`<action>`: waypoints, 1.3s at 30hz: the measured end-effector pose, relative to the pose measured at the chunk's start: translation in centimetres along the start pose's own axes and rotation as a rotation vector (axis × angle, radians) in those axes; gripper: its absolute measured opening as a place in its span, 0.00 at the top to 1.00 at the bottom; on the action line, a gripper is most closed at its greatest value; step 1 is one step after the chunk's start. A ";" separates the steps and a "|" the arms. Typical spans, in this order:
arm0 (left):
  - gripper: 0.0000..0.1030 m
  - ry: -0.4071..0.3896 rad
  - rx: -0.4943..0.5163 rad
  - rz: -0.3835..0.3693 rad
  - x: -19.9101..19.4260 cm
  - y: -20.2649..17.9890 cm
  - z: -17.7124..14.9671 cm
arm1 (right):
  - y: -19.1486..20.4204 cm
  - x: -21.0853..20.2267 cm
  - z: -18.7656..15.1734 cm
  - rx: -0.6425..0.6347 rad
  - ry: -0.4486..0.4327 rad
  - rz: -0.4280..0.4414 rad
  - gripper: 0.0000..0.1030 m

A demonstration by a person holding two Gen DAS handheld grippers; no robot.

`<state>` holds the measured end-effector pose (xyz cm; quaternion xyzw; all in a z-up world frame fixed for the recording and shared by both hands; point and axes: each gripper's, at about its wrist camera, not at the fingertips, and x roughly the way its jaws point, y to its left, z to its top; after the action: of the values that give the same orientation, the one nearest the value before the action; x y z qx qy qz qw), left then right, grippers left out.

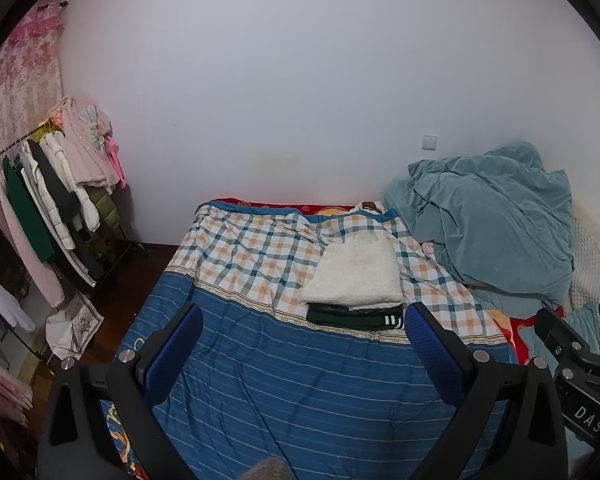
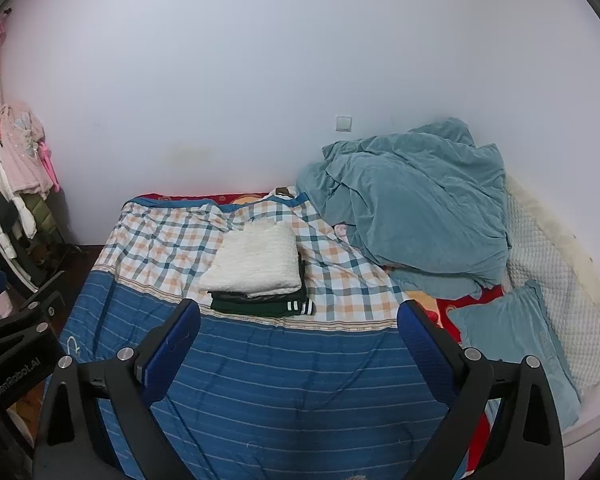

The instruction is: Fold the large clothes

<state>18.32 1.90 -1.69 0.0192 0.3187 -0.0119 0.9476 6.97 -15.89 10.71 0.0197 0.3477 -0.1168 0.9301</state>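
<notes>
A folded white fluffy garment (image 1: 356,272) lies on top of a folded dark green garment with white stripes (image 1: 356,316), stacked on the checked part of the bed cover (image 1: 240,256). The stack also shows in the right wrist view (image 2: 256,266), with the green garment (image 2: 260,305) under it. My left gripper (image 1: 304,320) is open and empty above the blue striped cover (image 1: 292,392), short of the stack. My right gripper (image 2: 298,316) is open and empty, also just short of the stack. The right gripper's body shows at the left wrist view's right edge (image 1: 572,352).
A crumpled teal blanket (image 2: 416,200) is heaped at the bed's far right by the wall. A teal pillow (image 2: 516,336) and a quilted white headboard (image 2: 556,292) lie right. A clothes rack (image 1: 48,200) with hanging coats stands left of the bed.
</notes>
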 end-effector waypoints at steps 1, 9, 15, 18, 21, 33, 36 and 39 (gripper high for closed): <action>0.00 0.000 0.000 -0.001 0.0 0.0 0.0 | 0.0 -0.2 0.0 -0.001 -0.002 -0.002 0.03; 0.00 -0.012 0.003 0.002 -0.6 -0.2 0.3 | 0.1 -0.4 -0.1 0.004 0.002 -0.005 0.03; 0.00 -0.016 0.005 0.003 -0.8 -0.5 0.4 | 0.1 -0.5 -0.2 0.003 0.004 -0.005 0.03; 0.00 -0.016 0.006 0.004 -0.8 -0.5 0.4 | 0.0 -0.8 -0.2 0.004 0.005 -0.006 0.03; 0.00 -0.017 0.006 0.004 -0.8 -0.5 0.4 | -0.1 -0.9 -0.2 0.005 0.006 -0.007 0.03; 0.00 -0.022 0.007 -0.002 -0.9 -0.5 0.7 | -0.1 -1.6 -0.1 0.011 -0.001 -0.015 0.02; 0.00 -0.023 0.007 -0.003 -1.0 -0.4 0.8 | -0.1 -1.5 0.1 0.008 -0.003 -0.017 0.02; 0.00 -0.023 0.007 -0.003 -1.0 -0.4 0.9 | -0.1 -1.4 0.1 0.008 -0.003 -0.017 0.02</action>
<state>18.07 1.45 -0.43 0.0220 0.3079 -0.0145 0.9511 5.95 -15.73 11.73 0.0201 0.3462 -0.1263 0.9294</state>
